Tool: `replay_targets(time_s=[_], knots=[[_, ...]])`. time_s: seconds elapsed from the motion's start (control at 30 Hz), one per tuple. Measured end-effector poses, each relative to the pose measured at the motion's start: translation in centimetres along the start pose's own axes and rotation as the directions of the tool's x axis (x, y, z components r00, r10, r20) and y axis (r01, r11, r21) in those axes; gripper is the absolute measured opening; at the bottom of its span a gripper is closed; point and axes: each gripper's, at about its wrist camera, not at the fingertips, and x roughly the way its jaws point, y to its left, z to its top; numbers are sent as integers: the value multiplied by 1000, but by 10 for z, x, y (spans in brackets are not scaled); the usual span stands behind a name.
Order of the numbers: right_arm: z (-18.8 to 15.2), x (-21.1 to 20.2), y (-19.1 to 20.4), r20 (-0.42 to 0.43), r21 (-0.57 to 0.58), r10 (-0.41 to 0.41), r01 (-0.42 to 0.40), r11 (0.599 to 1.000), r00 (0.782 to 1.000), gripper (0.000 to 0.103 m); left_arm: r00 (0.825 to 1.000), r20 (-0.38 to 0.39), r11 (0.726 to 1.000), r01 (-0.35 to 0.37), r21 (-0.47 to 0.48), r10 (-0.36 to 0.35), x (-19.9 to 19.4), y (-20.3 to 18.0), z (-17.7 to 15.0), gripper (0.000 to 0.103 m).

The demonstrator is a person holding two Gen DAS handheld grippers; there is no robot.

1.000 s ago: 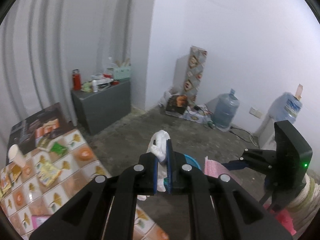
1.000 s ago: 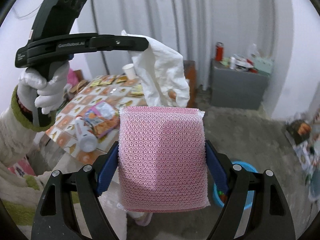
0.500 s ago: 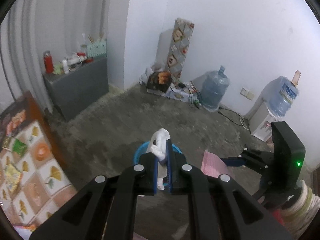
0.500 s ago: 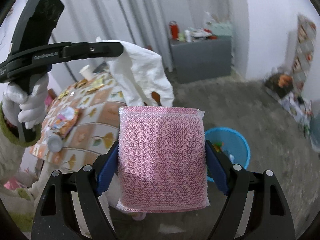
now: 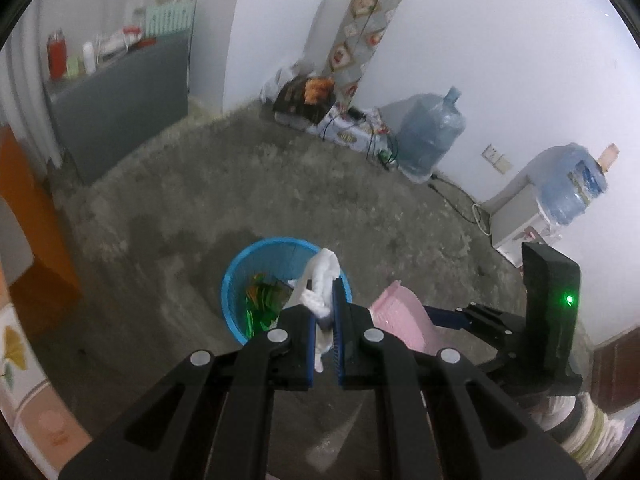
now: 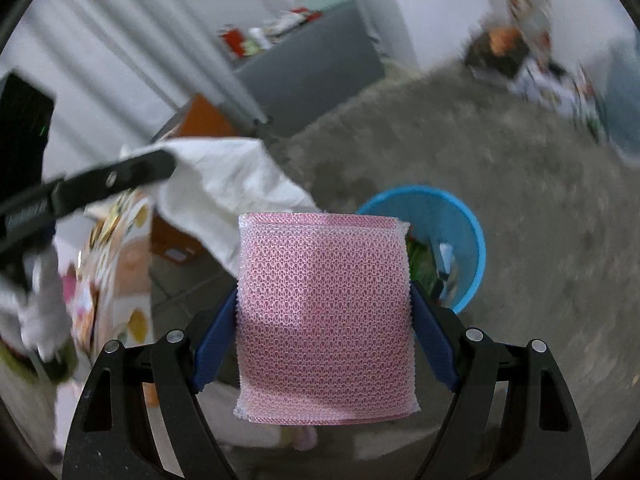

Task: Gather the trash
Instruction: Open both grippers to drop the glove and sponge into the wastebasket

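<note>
My left gripper (image 5: 323, 320) is shut on a crumpled white tissue (image 5: 322, 280) and hangs just above the near rim of a blue trash bin (image 5: 240, 280) on the floor. Green wrappers (image 5: 260, 304) lie inside the bin. My right gripper (image 6: 324, 320) is shut on a pink mesh foam sleeve (image 6: 324, 320), which fills the gap between its blue pads. From the right wrist view the blue trash bin (image 6: 468, 216) sits just behind and right of the sleeve, and the white tissue (image 6: 228, 184) hangs from the left gripper at left. The pink sleeve (image 5: 400, 316) also shows in the left wrist view.
A tiled-pattern table (image 6: 116, 264) stands at the left, close to the bin. A grey cabinet (image 5: 116, 100) with bottles is against the far wall. Water jugs (image 5: 430, 136), a dispenser (image 5: 516, 220) and cables (image 5: 452, 196) line the right wall. Bare concrete floor (image 5: 280, 184) surrounds the bin.
Both grippers have swung away from the table and tipped downward toward the floor. The blue bin has come close beneath them. Both grips are unchanged.
</note>
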Motion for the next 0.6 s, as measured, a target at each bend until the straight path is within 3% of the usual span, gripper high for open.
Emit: replay_targets(time_s=[0.2,0.27,0.33,0.47,0.6], knots=[[18,52,-35,-36,152,-25,31,988,999,79,999,-48,995,11,-95,-16,63,25,13,10],[23,68,-46,-31,191,-50,55,980,998,81,998,-49,990,29,-136,-36,81,33,17,33],[25,90,-55,-41,228,-55,63,972,998,84,998,-41,985,43,-167,-51,91,39,17,41],[18,123,-78,-83,296,-103,123,947,991,84,996,-19,974,82,-212,-88,88,47,13,46],[11,119,-81,-70,314,-116,132,940,991,84,997,4,979,80,-187,-81,70,49,12,46]])
